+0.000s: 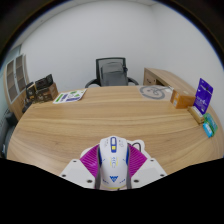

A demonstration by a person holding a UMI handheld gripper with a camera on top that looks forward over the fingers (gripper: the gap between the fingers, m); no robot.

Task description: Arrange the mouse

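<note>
A white computer mouse (113, 160) with a blue scroll wheel and yellow marks sits between my gripper's (113, 166) two fingers. Both magenta pads (93, 161) press against its sides. The mouse is held just above the near part of a wooden table (100, 120). The gripper is shut on the mouse.
Beyond the table stands a black office chair (113, 71). On the table lie a flat paper (70, 97) at the far left, dark boxes (40, 89) beside it, a round grey object (153, 91), a brown box (182, 98), a blue box (204, 96) and a teal item (208, 127) at the right.
</note>
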